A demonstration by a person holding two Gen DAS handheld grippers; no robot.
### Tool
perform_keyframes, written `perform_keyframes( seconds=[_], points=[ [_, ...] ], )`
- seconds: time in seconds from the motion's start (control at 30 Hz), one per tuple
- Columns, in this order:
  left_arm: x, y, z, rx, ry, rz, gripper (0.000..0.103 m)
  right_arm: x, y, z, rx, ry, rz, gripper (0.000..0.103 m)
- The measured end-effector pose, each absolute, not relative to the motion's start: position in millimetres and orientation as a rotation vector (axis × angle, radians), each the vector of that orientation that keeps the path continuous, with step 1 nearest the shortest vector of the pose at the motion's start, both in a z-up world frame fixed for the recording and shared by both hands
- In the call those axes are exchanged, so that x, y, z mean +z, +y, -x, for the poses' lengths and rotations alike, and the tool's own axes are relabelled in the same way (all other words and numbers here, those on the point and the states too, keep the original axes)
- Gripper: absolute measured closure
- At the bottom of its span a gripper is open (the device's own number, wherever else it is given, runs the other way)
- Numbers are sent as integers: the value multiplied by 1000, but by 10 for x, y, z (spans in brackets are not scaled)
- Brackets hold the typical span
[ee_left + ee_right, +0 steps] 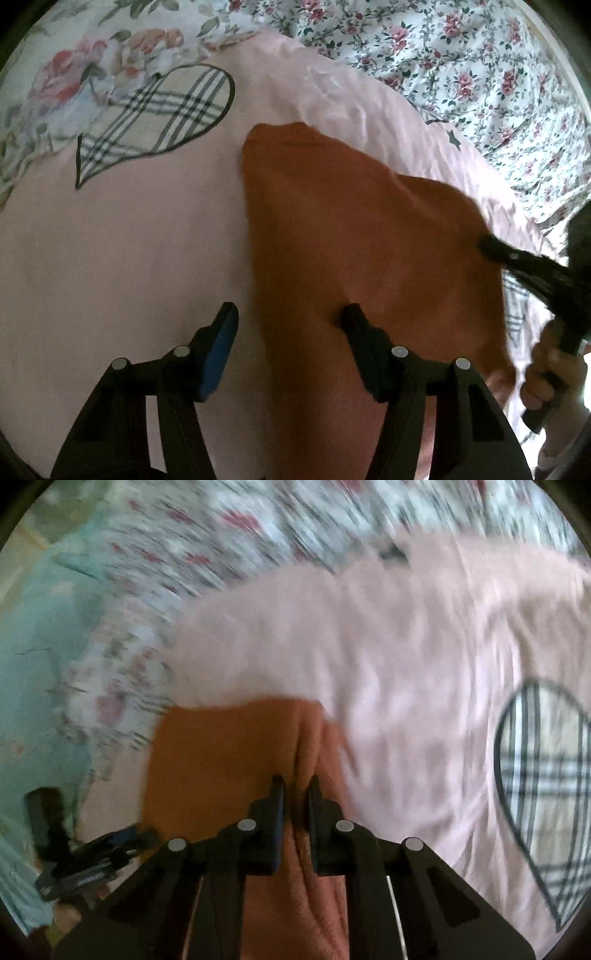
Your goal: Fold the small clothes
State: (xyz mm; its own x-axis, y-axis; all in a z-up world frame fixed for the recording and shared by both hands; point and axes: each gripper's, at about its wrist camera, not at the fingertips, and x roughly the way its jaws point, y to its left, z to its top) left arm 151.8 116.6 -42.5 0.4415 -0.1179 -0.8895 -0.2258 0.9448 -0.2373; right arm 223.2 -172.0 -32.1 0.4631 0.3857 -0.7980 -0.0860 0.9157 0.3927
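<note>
A small orange garment (351,236) lies on a pink cloth (122,258) that bears a plaid heart patch (155,122). My left gripper (290,314) is open, its fingers straddling the garment's left edge near its lower part. My right gripper (297,786) is shut on a pinched fold of the orange garment (229,753). In the left wrist view the right gripper (491,245) shows at the garment's right edge. The right wrist view is blurred by motion.
A floral bedsheet (461,55) lies beyond the pink cloth. The plaid heart (546,782) shows at the right of the right wrist view. A pale green surface (40,635) lies at its left, with the left gripper (125,840) low left.
</note>
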Motion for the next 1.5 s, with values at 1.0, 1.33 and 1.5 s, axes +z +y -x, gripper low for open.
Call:
perform_keyframes(
  seconds=[1.0, 1.33, 1.5],
  points=[
    [-142, 443, -262, 182, 1137, 147, 29, -210, -1786, -973, 335, 1156, -256, 67],
    [-58, 309, 218, 201, 1119, 118, 26, -198, -1811, -501, 352, 1172, -204, 67],
    [-95, 249, 438, 214, 1128, 82, 25, -160, -1834, -290, 347, 1164, -172, 56]
  ],
)
